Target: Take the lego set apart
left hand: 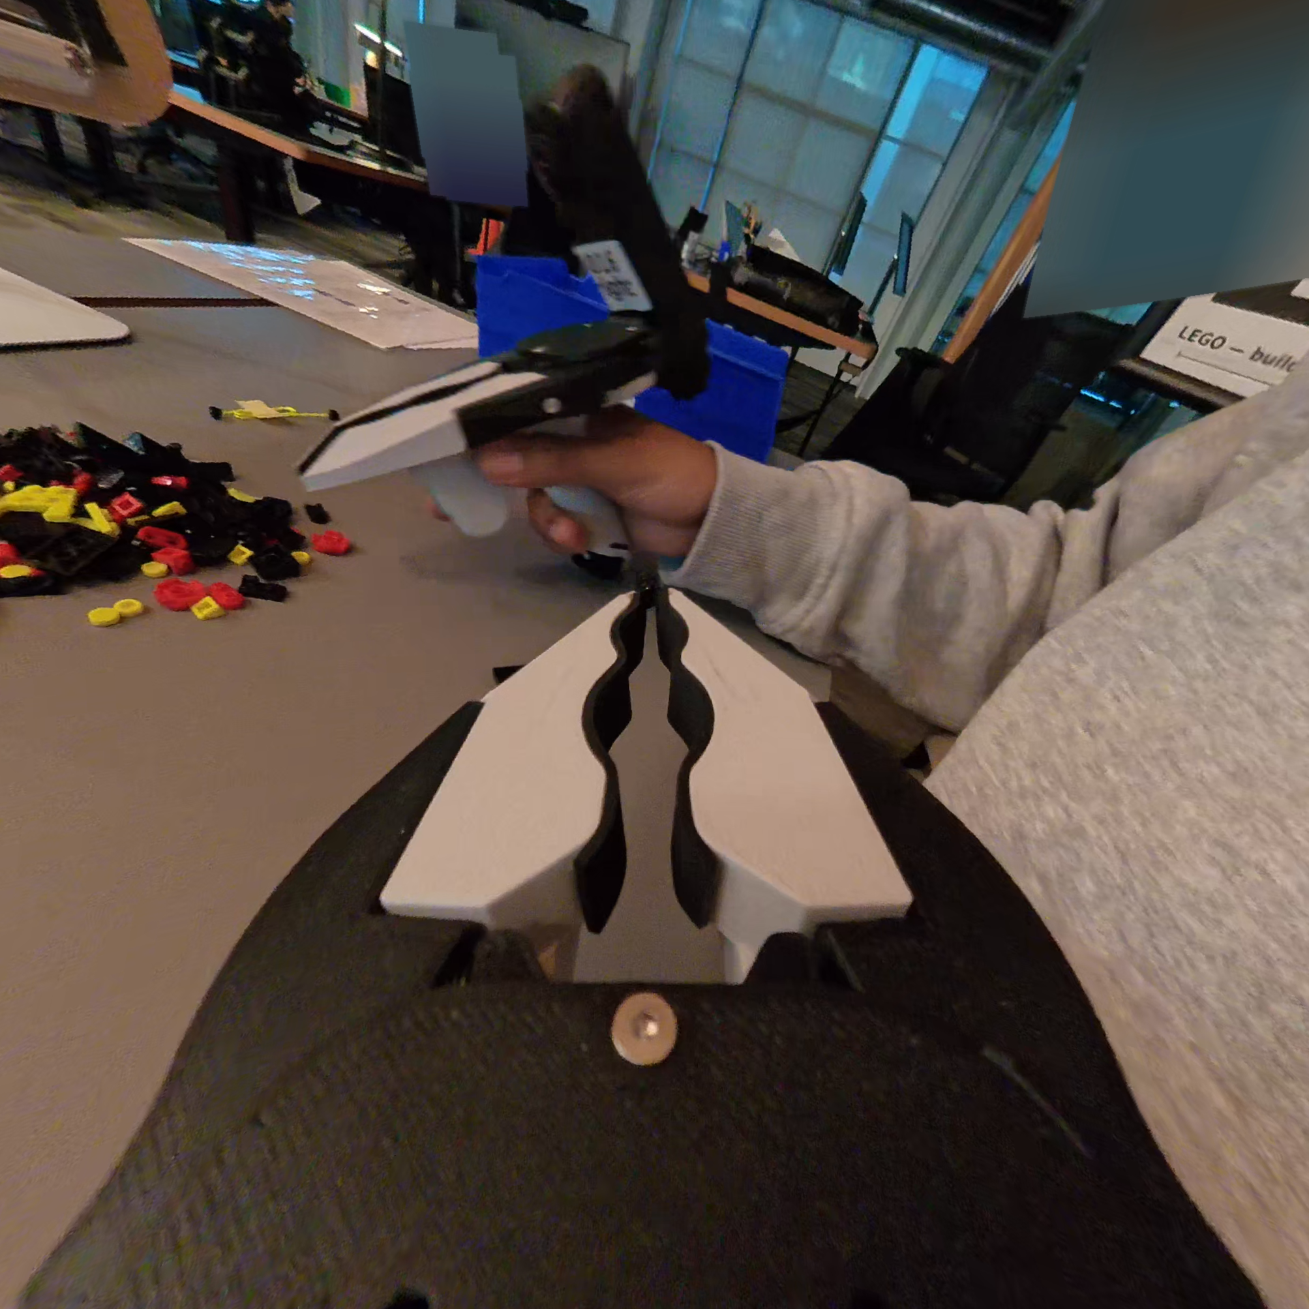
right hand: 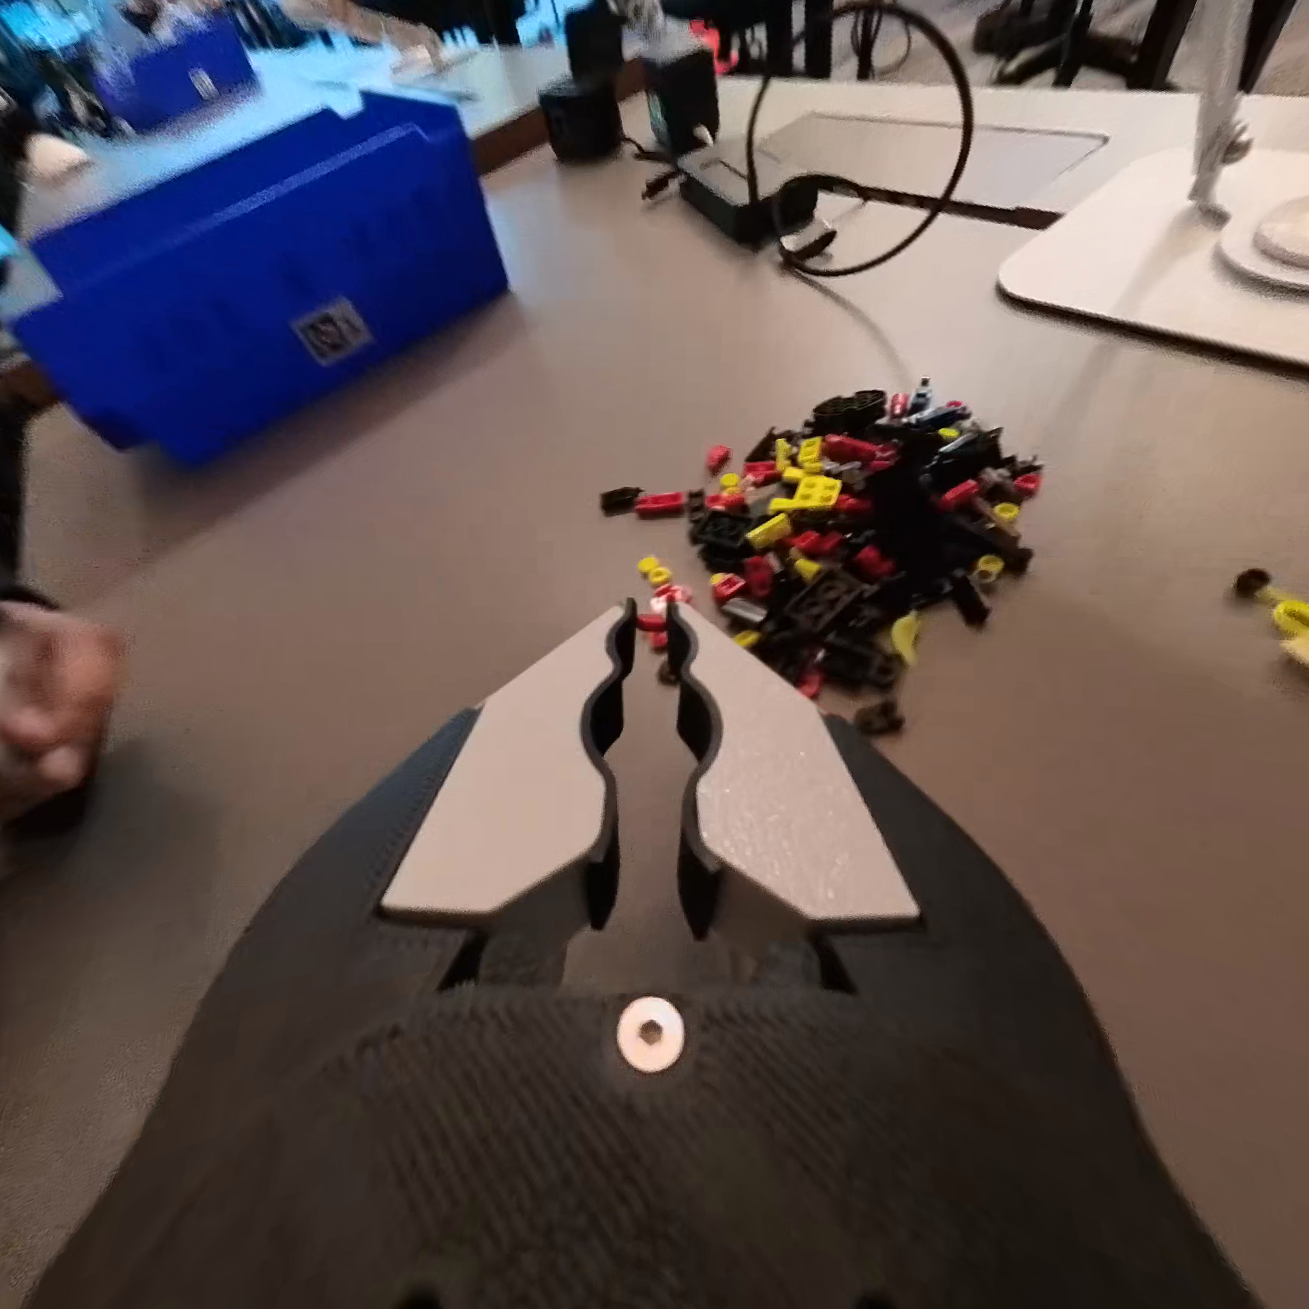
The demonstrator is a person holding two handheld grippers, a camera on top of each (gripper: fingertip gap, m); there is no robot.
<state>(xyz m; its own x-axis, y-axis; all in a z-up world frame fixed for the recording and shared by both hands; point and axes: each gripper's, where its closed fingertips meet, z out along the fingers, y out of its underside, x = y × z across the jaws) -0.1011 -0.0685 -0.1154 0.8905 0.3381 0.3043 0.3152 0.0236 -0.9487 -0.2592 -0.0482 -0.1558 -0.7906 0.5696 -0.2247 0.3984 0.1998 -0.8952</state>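
Note:
A pile of loose black, red and yellow lego pieces (left hand: 142,524) lies on the grey table (left hand: 212,744); it also shows in the right wrist view (right hand: 871,545). My left gripper (left hand: 648,602) is shut on a small black lego piece (left hand: 646,584), held above the table just under the hand holding the other gripper. My right gripper (right hand: 650,613) hovers at the near edge of the pile, nearly closed with a thin slit between its tips and nothing in it. It also shows in the left wrist view (left hand: 312,471), pointing at the pile.
A blue bin (right hand: 248,283) stands at the back left of the pile, also seen in the left wrist view (left hand: 715,397). A white stand base (right hand: 1133,269) and a black box with a looped cable (right hand: 737,184) lie behind. A yellow rod piece (right hand: 1275,609) lies to the right. My hands' fingertips stand some 15 cm from each other.

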